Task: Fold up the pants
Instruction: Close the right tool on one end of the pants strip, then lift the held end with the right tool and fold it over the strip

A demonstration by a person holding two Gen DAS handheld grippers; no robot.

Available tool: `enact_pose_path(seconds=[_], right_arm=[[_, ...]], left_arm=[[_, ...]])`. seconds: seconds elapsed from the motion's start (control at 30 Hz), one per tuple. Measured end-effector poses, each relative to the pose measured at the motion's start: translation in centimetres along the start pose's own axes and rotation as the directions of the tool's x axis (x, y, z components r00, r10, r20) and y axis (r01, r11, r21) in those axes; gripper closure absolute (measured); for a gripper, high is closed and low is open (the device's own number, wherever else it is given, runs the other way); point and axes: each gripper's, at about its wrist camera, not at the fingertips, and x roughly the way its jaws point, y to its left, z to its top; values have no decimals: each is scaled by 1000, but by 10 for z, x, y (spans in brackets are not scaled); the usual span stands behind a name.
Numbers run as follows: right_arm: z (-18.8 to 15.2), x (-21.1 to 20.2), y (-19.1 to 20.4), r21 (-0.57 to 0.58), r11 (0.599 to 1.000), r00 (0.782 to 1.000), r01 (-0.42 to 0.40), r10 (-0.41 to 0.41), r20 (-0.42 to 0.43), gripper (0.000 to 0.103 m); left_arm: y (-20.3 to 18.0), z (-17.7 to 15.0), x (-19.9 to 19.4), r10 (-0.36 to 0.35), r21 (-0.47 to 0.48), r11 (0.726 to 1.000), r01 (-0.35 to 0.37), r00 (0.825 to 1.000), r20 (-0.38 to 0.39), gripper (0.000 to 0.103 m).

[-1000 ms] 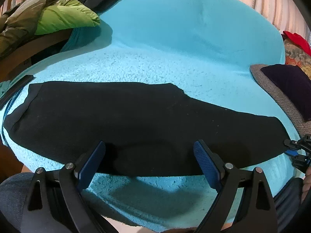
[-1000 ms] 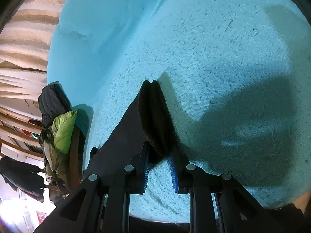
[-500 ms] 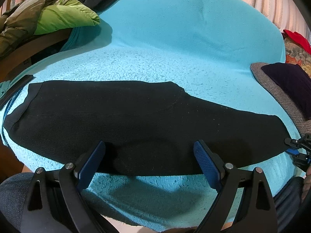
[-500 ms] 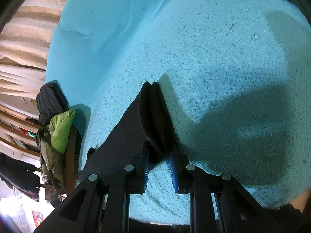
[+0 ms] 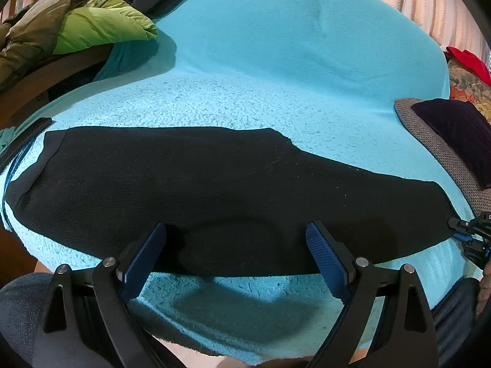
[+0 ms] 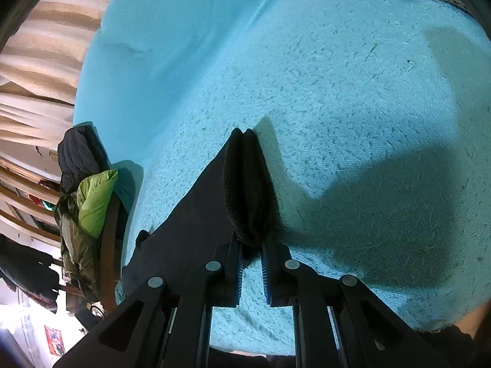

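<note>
Black pants (image 5: 214, 190) lie flat and stretched left to right on a turquoise fleece blanket (image 5: 276, 70), legs stacked, waistband at the left. My left gripper (image 5: 236, 254) is open and empty, hovering over the near edge of the pants at their middle. My right gripper (image 6: 252, 256) is shut on the leg hems (image 6: 248, 190) at the right end of the pants, which bunch up between its fingers. That gripper also shows at the far right of the left wrist view (image 5: 469, 233).
A pile of jackets, green (image 5: 101, 30) and dark, sits on a wooden chair at the back left. A grey mat with a dark purple cloth (image 5: 454, 132) lies at the right. A red item (image 5: 466, 61) and curtains are behind.
Nothing has visibly moved apart from a slight camera shift. The right gripper keeps its hold on the hems and the left stays open over the pants.
</note>
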Motion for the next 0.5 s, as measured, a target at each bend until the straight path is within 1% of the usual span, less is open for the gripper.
enact_pose_path(seconds=[0.1,0.23,0.5], right_arm=[[-1,-2,2,-14,1000,1000,-11,12,15,93],[-1,-8,5,-35,998,998,-45,46,43,94],[-1,-8,6,-42,998,998,-35,37,41,94]], left_arm=[[-1,0,0,1,1,1000,-1,1000,0,10],[0,0,0,-2,0,1000,2,1000,0,9],[0,0,0,-11,-6,1000,11,1000,-1,9]])
